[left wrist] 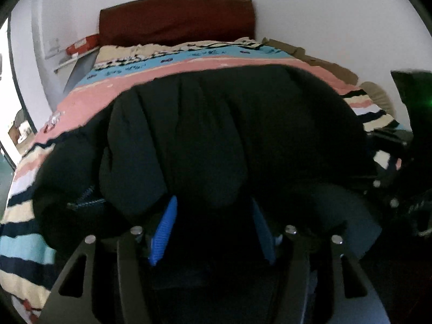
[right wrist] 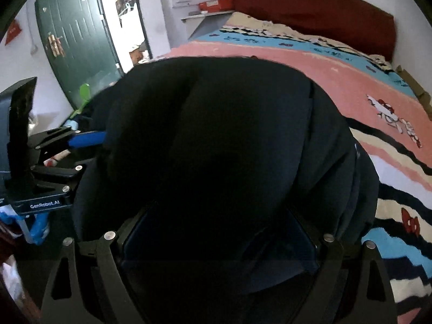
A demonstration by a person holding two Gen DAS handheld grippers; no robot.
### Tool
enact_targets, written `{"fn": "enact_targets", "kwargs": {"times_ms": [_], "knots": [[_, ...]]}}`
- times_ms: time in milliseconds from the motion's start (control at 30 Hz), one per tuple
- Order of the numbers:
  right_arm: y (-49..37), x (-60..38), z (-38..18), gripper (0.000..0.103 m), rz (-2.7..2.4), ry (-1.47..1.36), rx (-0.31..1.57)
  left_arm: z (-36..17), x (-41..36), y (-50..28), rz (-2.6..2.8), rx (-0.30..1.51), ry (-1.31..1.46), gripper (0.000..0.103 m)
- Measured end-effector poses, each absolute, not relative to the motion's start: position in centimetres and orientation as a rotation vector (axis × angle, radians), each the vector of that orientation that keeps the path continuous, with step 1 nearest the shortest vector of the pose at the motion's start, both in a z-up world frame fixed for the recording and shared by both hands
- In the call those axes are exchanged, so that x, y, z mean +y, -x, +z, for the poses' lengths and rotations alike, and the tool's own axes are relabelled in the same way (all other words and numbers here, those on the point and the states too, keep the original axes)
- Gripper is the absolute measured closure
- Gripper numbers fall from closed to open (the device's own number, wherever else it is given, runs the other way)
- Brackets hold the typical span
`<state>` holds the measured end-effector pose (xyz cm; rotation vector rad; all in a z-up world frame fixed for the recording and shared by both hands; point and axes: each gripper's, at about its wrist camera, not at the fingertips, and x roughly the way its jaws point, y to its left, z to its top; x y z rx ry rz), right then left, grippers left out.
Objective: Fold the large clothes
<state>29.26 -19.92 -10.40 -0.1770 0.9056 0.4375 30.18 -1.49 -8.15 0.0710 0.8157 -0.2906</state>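
A large dark padded jacket (left wrist: 216, 124) lies bunched on the striped blanket (left wrist: 189, 66) of the bed. My left gripper (left wrist: 213, 202) points down into its near edge. A thick fold sits between the blue pads (left wrist: 164, 229), whose inner faces show apart from the cloth. In the right wrist view the jacket (right wrist: 216, 135) fills the middle. My right gripper (right wrist: 218, 213) stands wide with a fat bundle of the jacket packed between its shadowed pads. The left gripper's blue finger (right wrist: 86, 138) pokes into the jacket at the left edge there. The right gripper's black body (left wrist: 388, 186) shows at the far right.
The blanket (right wrist: 364, 86) covers the bed up to a dark red headboard (left wrist: 175, 21). A shelf with a red box (right wrist: 216, 4) hangs beside it. A green door (right wrist: 75, 40) stands open at the left, with clutter on the floor below it.
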Motion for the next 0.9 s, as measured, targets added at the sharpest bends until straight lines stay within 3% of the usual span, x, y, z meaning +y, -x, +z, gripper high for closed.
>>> {"fn": "enact_targets", "kwargs": {"times_ms": [333, 667, 900], "knots": [[-33.6, -19.5, -14.3, 0.005, 0.353, 0.156, 0.916, -11.3, -2.3, -34.0, -0.207, 0.842, -0.092, 0.048], [-28.5, -20.9, -9.0, 0.005, 0.398, 0.199, 0.9, -7.2, -2.0, -29.1, -0.237, 0.842, -0.055, 0.048], [-30.2, -20.8, -14.9, 0.004, 0.37, 0.189, 1.067, -11.1, -3.7, -30.5, -0.193, 0.926, -0.122, 0.047]]}}
